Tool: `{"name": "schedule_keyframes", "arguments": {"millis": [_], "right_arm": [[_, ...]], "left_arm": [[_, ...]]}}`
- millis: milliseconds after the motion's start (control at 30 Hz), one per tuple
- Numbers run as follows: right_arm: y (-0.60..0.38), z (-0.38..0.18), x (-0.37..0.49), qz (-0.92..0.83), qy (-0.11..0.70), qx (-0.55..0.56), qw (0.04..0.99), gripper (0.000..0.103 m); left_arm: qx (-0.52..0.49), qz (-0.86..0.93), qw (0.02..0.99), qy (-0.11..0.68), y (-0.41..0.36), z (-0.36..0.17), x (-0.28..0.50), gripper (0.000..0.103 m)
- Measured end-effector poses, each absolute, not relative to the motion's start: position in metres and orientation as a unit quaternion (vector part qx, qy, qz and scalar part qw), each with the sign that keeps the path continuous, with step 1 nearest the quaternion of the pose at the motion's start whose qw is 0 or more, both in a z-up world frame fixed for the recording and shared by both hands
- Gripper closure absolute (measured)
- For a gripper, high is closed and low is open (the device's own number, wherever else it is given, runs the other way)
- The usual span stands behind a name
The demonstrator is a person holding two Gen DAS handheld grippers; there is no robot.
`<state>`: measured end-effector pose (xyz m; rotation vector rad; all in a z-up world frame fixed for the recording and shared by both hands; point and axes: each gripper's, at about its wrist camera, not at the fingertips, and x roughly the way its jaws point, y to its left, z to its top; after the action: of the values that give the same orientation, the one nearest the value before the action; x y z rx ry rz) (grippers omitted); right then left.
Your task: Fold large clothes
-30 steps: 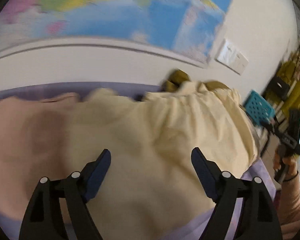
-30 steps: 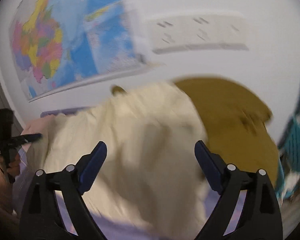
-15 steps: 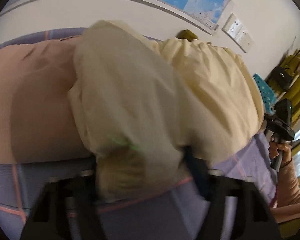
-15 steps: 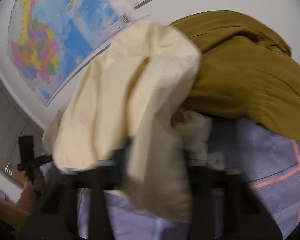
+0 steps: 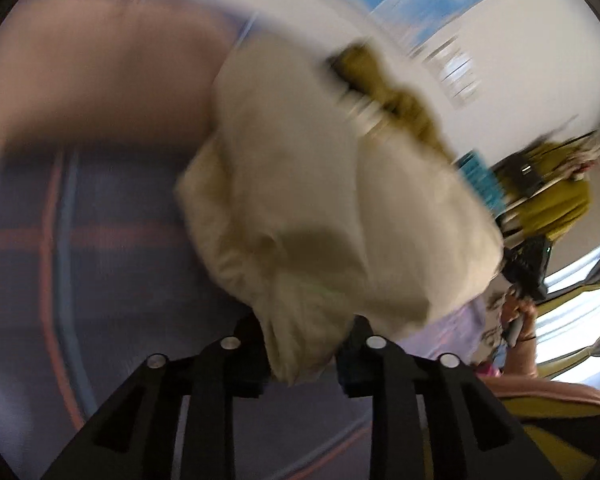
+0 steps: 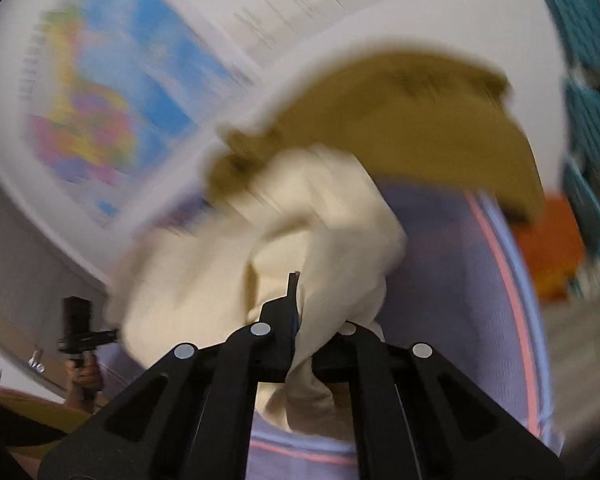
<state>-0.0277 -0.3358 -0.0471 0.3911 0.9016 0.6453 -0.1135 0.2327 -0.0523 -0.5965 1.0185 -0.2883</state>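
Note:
A large cream garment [image 5: 340, 208] hangs bunched between my two grippers above a purple plaid bed sheet [image 5: 112, 240]. My left gripper [image 5: 302, 352] is shut on one bunched end of it. My right gripper [image 6: 312, 320] is shut on the other end of the cream garment [image 6: 320, 216]; the cloth hides its fingertips. The right gripper also shows in the left wrist view [image 5: 528, 276], and the left gripper in the right wrist view [image 6: 80, 332]. Both views are blurred by motion.
A pink garment [image 5: 92, 88] lies on the sheet at the left. A mustard garment [image 6: 412, 128] lies behind the cream one, by the white wall with a map [image 6: 112, 92]. A teal crate [image 6: 588, 80] stands at the right.
Both grippers were open a second ago, then closed on the cream garment. They have now pulled it up and off the pile, and both cameras swing fast.

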Motion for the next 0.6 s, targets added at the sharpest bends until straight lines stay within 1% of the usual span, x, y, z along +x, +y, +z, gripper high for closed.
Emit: {"name": "schedule_keyframes", "arguments": {"millis": [67,100,167,200,233,267,300,333,400,500,567,600], "right_arm": [[-0.335,-0.064,-0.022,0.289,0.443,0.192,0.827,0.099],[-0.334,-0.064,-0.023,0.287,0.443,0.192,0.828,0.099],[-0.332,-0.050,-0.026,0.279,0.429,0.178,0.841,0.096],[-0.332,-0.041,-0.028,0.271,0.421,0.165,0.849,0.094],[-0.334,-0.036,-0.030,0.263,0.417,0.159,0.855,0.084],[-0.334,-0.026,-0.029,0.244,0.408,0.151,0.867,0.080],[-0.332,-0.017,-0.030,0.230,0.399,0.139,0.877,0.067],[-0.326,-0.007,-0.030,0.220,0.387,0.121,0.887,0.047],[-0.311,0.004,-0.036,0.220,0.366,0.086,0.900,0.036],[-0.276,0.013,-0.035,0.239,0.352,0.039,0.904,0.035],[-0.252,0.010,-0.029,0.279,0.364,0.023,0.888,0.034],[-0.241,0.006,-0.025,0.287,0.374,0.010,0.882,0.030]], "left_arm": [[-0.278,-0.138,0.829,0.465,0.237,-0.049,-0.117,0.062],[-0.262,-0.110,0.841,0.461,0.239,-0.041,-0.119,0.051],[-0.209,-0.089,0.866,0.447,0.235,-0.020,-0.123,0.050],[-0.184,-0.080,0.875,0.440,0.232,-0.010,-0.126,0.048],[-0.161,-0.068,0.885,0.432,0.228,0.001,-0.126,0.039],[-0.143,-0.058,0.894,0.421,0.227,0.010,-0.127,0.035],[-0.130,-0.053,0.902,0.408,0.226,0.021,-0.127,0.030],[-0.123,-0.053,0.907,0.399,0.226,0.029,-0.125,0.026],[-0.120,-0.054,0.912,0.387,0.229,0.040,-0.113,0.025],[-0.121,-0.057,0.903,0.408,0.219,0.029,-0.086,0.024],[-0.112,-0.058,0.894,0.431,0.218,0.017,-0.079,0.026],[-0.107,-0.056,0.886,0.447,0.213,0.007,-0.070,0.028]]}}
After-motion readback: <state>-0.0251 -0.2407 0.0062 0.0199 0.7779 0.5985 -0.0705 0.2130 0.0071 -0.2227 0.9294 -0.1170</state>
